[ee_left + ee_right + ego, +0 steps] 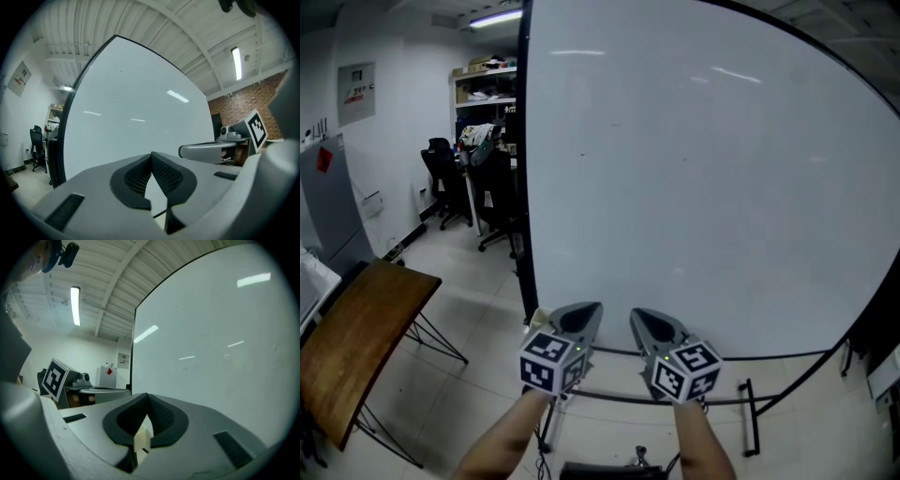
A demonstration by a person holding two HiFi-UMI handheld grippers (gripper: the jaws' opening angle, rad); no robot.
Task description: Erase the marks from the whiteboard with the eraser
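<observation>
The whiteboard (703, 187) stands upright on a black-framed stand directly ahead. Its surface is almost plain white, with only a few faint specks (581, 155) near its upper left corner and streaks of reflected ceiling light. In the gripper views the board (136, 117) (211, 348) fills most of the background, its dark left edge running top to bottom.

Both arms reach towards the board's lower edge, near its left corner. The left hand-held gripper (584, 312) has its jaws closed, the ribbed pads meeting at the tips (151, 155) with nothing between them; only floor and a dark bar show through the gap lower down. The right hand-held gripper (643, 319) sits just beside it. Its jaws also meet at the tips (147, 396) — a pale blocky shape (143, 439) shows in the gap below them, but what it is, or whether it is held, cannot be told. Each gripper carries its marker cube close to the wrist.

The stand's lower bar (609, 398) crosses under the grippers. To the left, over pale floor tiles (469, 300), stand a wooden table (356, 347), black office chairs (441, 173) and a cluttered shelf (487, 89) — and, to the right in the left gripper view, a brick wall (248, 103).
</observation>
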